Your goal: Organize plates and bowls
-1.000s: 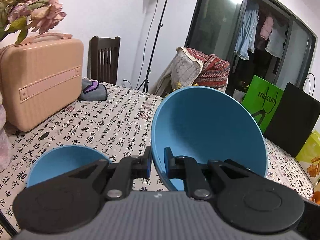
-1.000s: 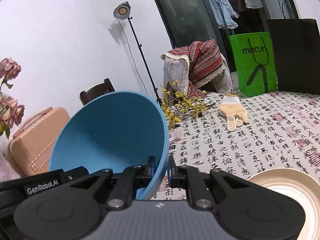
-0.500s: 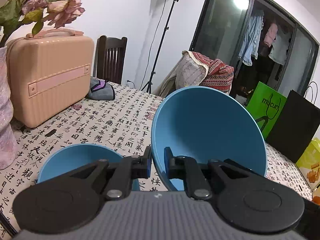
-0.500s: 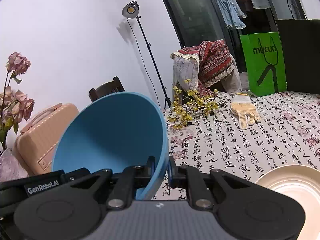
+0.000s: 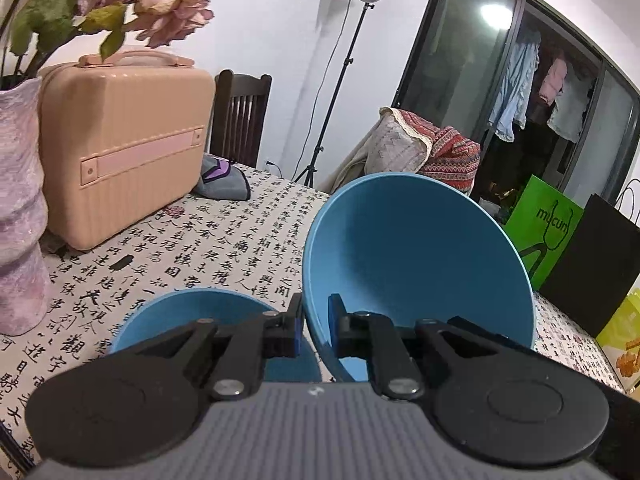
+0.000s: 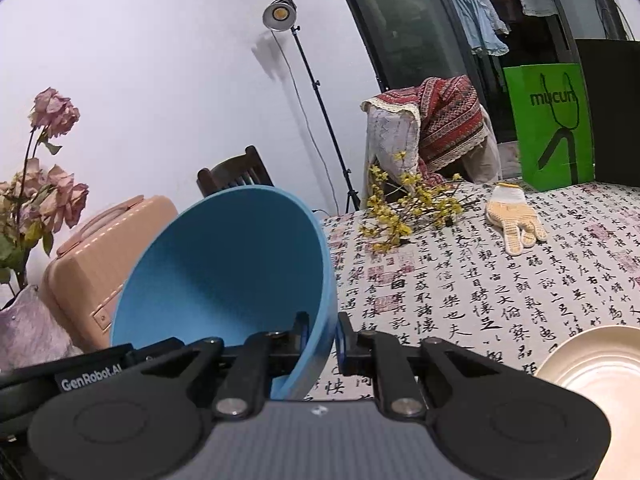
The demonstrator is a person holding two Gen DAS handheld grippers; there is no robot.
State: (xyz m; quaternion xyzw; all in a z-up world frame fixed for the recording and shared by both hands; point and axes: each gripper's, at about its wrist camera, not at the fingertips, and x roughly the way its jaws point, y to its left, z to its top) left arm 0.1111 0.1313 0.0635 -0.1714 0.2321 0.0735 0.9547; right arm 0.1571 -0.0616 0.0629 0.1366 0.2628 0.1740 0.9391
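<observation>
Blue plastic fills the middle of both wrist views: one blue bowl is carried tilted above the table, its hollow facing the cameras. The left gripper pinches the bowl's rim at its left side, one pad inside and one outside, and the right gripper pinches the rim at its right side in the same way, so both pairs of jaws are pressed onto the thin wall.

Just below and left of the held bowl, a second blue bowl sits on the table near the left gripper, partly hidden by it. At the near right edge of the right wrist view lies a cream plate on the calligraphy tablecloth.

Farther off, a peach case stands at the left beside a pale purple vase of faded pink flowers. A knitted glove and yellow blossoms lie at the far right, with a green bag behind them.
</observation>
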